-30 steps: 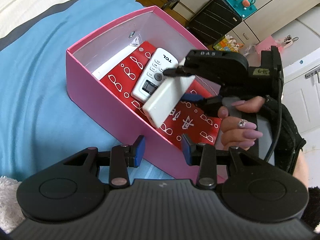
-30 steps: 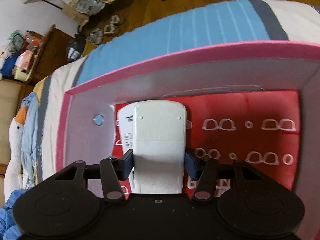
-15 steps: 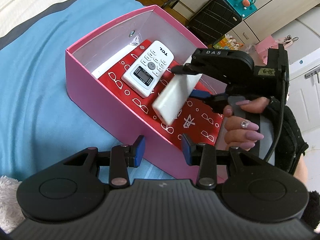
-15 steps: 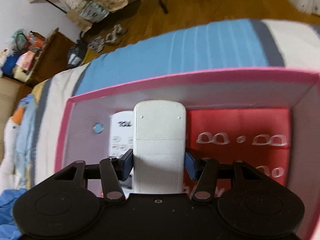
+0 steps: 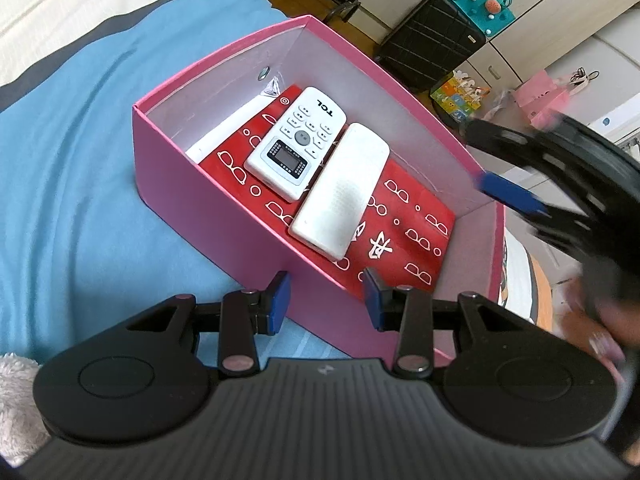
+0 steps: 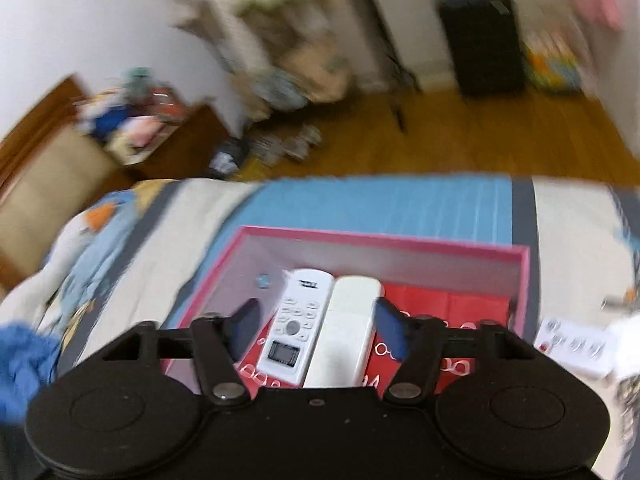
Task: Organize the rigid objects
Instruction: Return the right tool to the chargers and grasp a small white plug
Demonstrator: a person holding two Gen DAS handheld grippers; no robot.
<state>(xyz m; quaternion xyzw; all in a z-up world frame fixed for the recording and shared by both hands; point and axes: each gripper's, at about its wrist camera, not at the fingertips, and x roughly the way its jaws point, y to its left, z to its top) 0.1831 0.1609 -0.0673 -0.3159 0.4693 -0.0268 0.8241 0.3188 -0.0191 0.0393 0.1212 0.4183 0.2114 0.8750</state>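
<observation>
While both claws, the left gripper (image 5: 325,300) and right gripper (image 6: 316,326), gaped empty, a plain white plastic remote (image 5: 340,196) lay beside the buttoned white TCL remote (image 5: 296,144) inside the pink cardboard box (image 5: 200,196).

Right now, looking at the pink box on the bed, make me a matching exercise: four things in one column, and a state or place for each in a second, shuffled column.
Column one:
1. TCL remote
2. plain white remote
3. pink box
4. right gripper

Column two:
A. open, holding nothing
B. lying buttons up
C. resting on the blue bedcover
D. lying face down, blank back showing

Pairs: 1-B, 2-D, 3-C, 4-A
</observation>
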